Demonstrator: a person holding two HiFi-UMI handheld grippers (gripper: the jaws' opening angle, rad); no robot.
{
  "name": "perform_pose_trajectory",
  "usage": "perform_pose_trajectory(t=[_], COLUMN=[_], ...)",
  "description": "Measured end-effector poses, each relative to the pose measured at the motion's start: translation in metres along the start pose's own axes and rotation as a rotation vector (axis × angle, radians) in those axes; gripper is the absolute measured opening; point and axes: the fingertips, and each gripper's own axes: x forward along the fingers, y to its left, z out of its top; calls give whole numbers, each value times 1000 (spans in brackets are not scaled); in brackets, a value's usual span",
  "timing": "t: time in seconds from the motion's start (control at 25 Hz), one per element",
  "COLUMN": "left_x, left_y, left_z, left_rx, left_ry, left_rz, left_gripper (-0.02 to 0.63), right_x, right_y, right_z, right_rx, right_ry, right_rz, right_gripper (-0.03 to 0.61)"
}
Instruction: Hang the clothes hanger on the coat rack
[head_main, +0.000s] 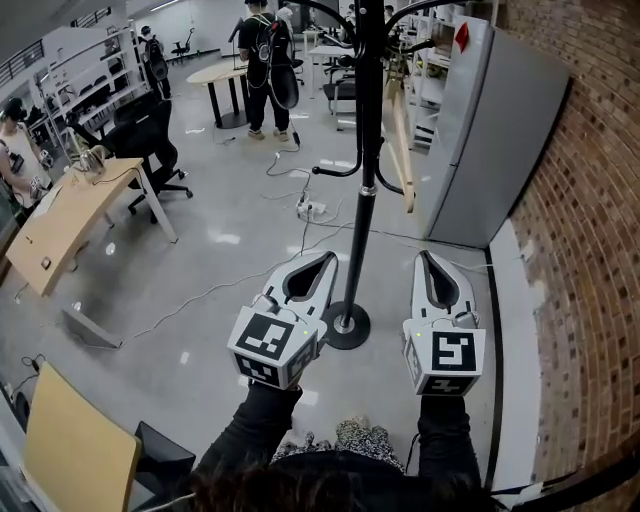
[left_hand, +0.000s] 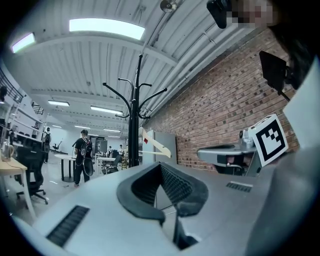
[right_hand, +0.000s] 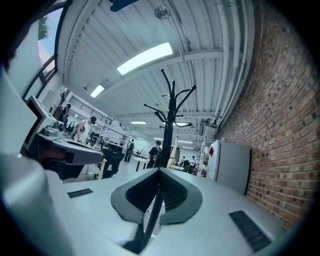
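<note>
The black coat rack (head_main: 368, 150) stands on a round base (head_main: 345, 325) just ahead of me. A pale wooden clothes hanger (head_main: 400, 140) hangs from one of its lower hooks, to the right of the pole. My left gripper (head_main: 328, 258) is left of the pole and my right gripper (head_main: 424, 256) is right of it. Both are low, near the base, with jaws closed and nothing between them. The left gripper view has the left gripper (left_hand: 160, 165) pointing level at the rack (left_hand: 133, 130) and the hanger (left_hand: 155, 145). In the right gripper view the right gripper (right_hand: 159, 171) faces the rack (right_hand: 169, 120).
A grey cabinet (head_main: 495, 130) stands against the brick wall (head_main: 590, 250) on the right. A power strip with cables (head_main: 310, 210) lies on the floor behind the rack. A wooden desk (head_main: 70, 220) and an office chair (head_main: 150, 140) are on the left, and a person (head_main: 268, 70) stands further back.
</note>
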Motion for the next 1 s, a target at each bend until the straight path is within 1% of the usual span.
perform_pose_trajectory(t=[0.16, 0.32, 0.4, 0.52, 0.64, 0.8, 1.0], left_x=[-5, -13, -18, -25, -28, -31, -29], left_y=[-4, -10, -17, -30, -34, -38, -48], left_z=[2, 5, 6, 10, 14, 7, 11], left_rx=[-6, -14, -16, -36, -42, -34, -35], left_ry=[-4, -22, -26, -22, -29, -23, -42], left_rz=[1, 10, 1, -14, 0, 23, 40], left_gripper=[3, 3, 3, 3, 3, 3, 3], right_x=[-10, -20, -27, -38, -46, -54, -61], right_y=[-3, -3, 0, 5, 5, -1, -4], right_z=[-2, -1, -3, -3, -1, -1, 1], right_rx=[30, 21, 13, 28, 27, 24, 28], right_ry=[16, 19, 22, 30, 38, 43, 30], right_rz=[-11, -14, -8, 14, 25, 26, 51], right_gripper=[11, 11, 9, 9, 9, 9, 9])
